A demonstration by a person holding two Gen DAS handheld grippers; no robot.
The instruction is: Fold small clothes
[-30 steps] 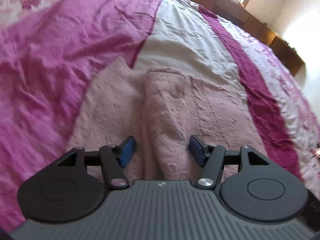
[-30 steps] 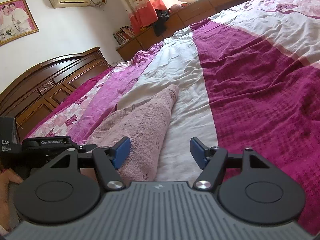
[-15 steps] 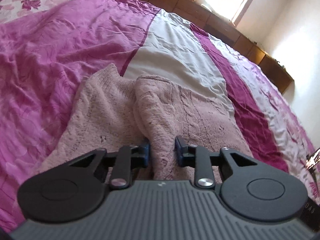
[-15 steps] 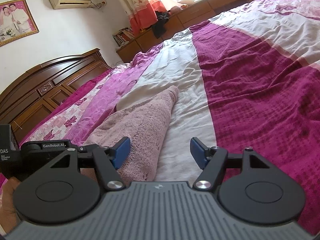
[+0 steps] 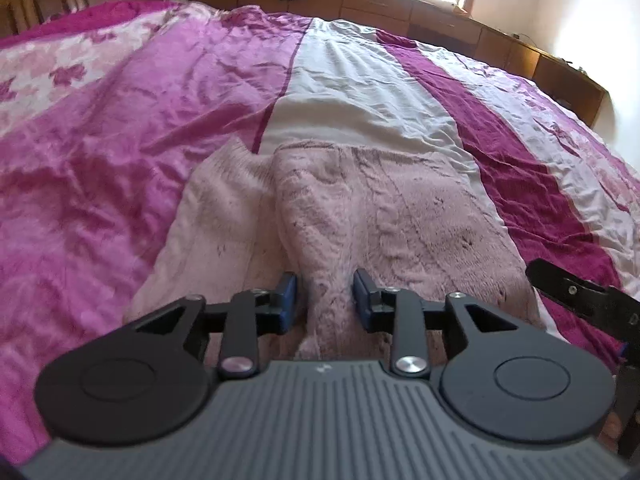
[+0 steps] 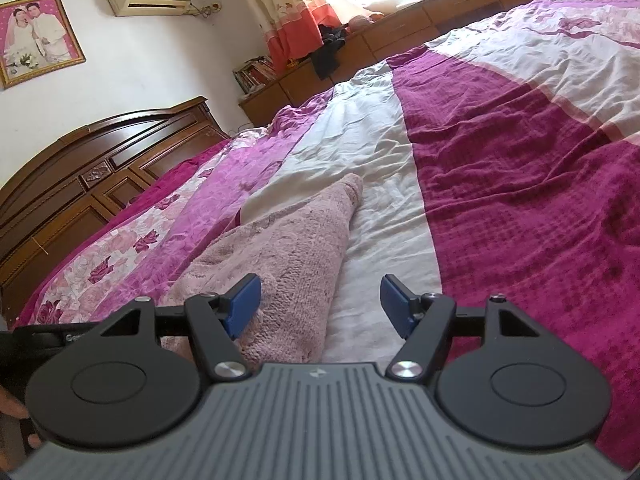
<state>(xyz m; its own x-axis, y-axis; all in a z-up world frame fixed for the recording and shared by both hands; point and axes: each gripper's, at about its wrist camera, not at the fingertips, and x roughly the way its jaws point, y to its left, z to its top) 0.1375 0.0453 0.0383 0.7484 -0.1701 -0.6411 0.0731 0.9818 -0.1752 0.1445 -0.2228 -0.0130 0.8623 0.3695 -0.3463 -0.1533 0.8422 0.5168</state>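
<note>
Pink knit sweater (image 5: 384,216) lies on the bed (image 5: 120,152), folded over. Left gripper (image 5: 325,298) has its fingers pinched on a raised ridge of it, while right gripper (image 6: 320,306) sits wide apart beside it, holding nothing.

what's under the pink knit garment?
The fuzzy pink knit garment lies on the striped magenta-and-white bedspread, mostly over its white band. Its own folded layers hide whatever lies between them. The left gripper pinches a raised fold.
</note>
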